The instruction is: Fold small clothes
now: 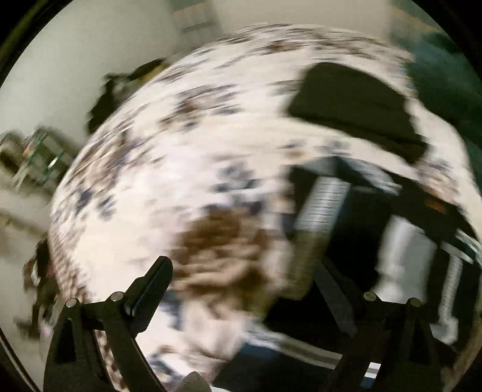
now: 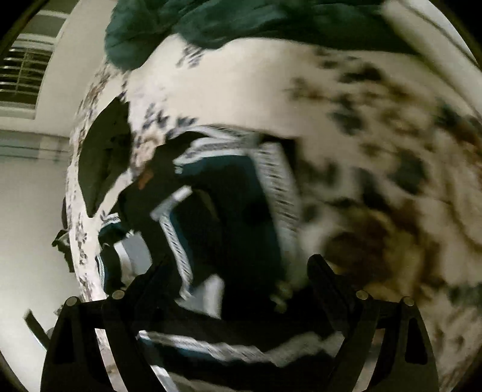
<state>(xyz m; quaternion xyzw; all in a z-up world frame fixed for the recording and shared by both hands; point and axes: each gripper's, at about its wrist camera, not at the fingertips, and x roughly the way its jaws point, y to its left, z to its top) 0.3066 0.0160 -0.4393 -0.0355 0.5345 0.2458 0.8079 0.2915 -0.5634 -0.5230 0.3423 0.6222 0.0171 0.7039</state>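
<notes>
Two grippers, left (image 1: 241,277) and right (image 2: 238,271), jaws apart, empty, over dark garment (image 2: 229,196) on bedspread (image 1: 168,169); pinch trim corners squarely, pull taut before folding.

The bedspread (image 1: 186,156) was white with blue and brown flowers. The garment (image 2: 229,211) was dark navy with white striped trim; the blanket (image 2: 241,21), upper frame, was dark green.

No lettering, label or number can be read — both views are blurred throughout.
</notes>
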